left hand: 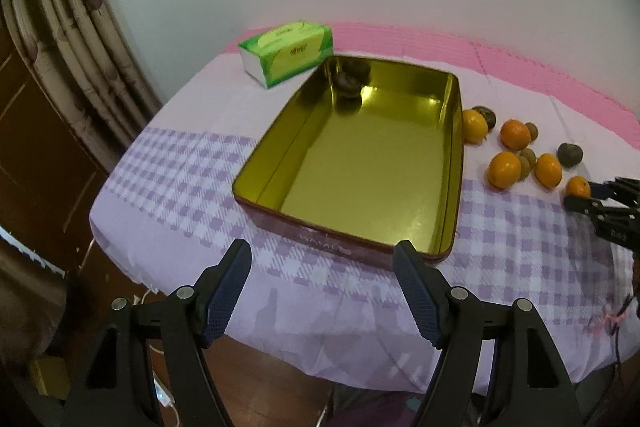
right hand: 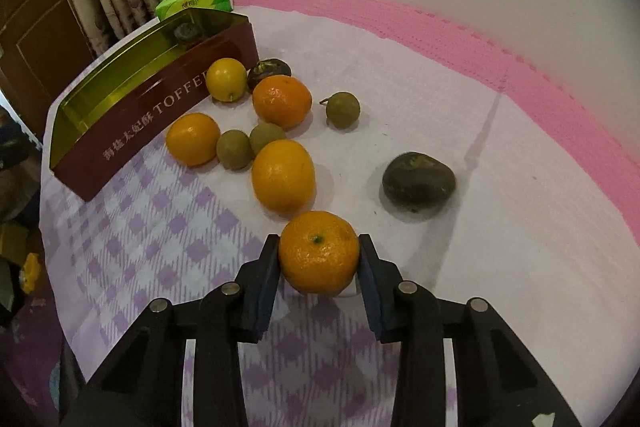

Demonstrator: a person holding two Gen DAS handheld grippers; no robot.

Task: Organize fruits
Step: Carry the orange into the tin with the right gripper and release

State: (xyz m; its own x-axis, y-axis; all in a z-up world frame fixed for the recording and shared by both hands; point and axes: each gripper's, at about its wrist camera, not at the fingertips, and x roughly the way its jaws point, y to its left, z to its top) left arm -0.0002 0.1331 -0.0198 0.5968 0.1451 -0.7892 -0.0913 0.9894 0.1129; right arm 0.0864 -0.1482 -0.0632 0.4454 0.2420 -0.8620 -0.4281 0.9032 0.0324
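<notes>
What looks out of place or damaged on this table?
Nothing is spilled or damaged. The gold-lined rectangular tin sits askew to the checked cloth. The dark brown wrinkled fruit lies apart from the orange cluster; another sits alone in the tin's far corner.

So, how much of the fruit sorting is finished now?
Barely begun: one dark fruit lies in the gold tin. The right gripper is shut on an orange on the cloth; the left gripper is open. The other fruits wait beside the tin.

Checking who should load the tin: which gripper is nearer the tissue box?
Left. The left gripper hangs before the tin's near edge; the right gripper, clamping an orange, sits farther from the tissue box.
</notes>
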